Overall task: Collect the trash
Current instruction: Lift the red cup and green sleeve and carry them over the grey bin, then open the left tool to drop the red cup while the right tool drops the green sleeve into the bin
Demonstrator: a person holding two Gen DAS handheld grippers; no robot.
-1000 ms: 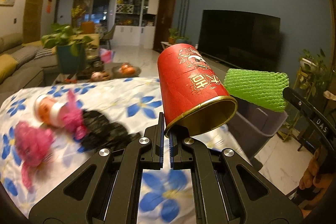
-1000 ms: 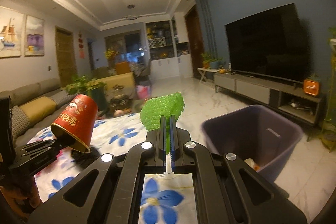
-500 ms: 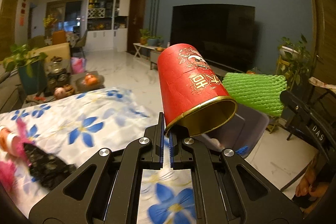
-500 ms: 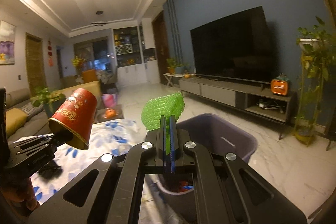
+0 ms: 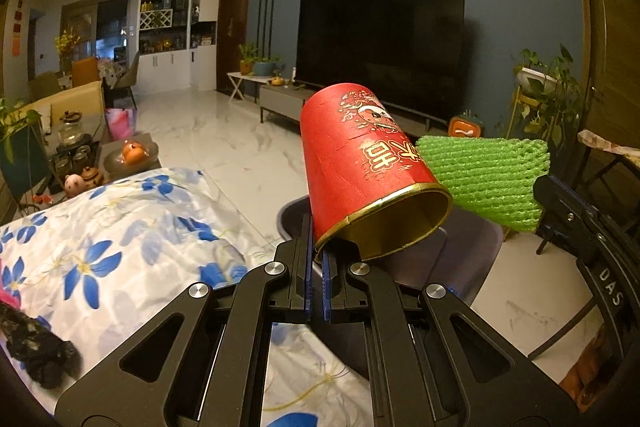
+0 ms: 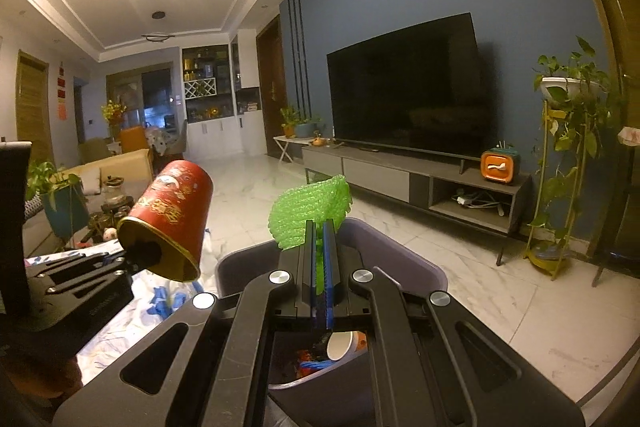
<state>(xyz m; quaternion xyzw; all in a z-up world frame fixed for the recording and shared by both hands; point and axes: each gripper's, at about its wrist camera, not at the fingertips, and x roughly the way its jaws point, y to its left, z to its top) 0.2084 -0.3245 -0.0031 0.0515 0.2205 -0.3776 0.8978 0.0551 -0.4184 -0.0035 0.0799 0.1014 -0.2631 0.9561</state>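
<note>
Over the purple bin [image 6: 420, 267], close by, two grippers each carry a piece of trash. The right gripper [image 6: 319, 247] is squeezed tight on a green foam net [image 6: 308, 211]. The net sticks up from between its jaws, right above the open bin. Just beside it, the left gripper [image 5: 316, 259] is squeezed tight too. It pinches the gold rim of a red paper cup [image 5: 360, 171]. The cup is tipped over, with its mouth facing back and down. It hangs above the near edge of the bin, by the right edge of the desk [image 5: 160, 227].

Inside the bin there is already some trash. I can see a white cup [image 6: 340, 345] and some bright scraps [image 6: 308, 363]. So part of the job looks done.

I think the cup and the net only need to be let go now, so they fall in.

Back on the desk, with its blue flower cloth, a black lumpy thing [image 5: 36, 351] lies at the left edge. A bit of pink [image 5: 6, 297] shows there too. These may be trash still to pick up, but I cannot tell for sure.

Far behind are the white floor and the big dark TV [image 6: 408, 99].
</note>
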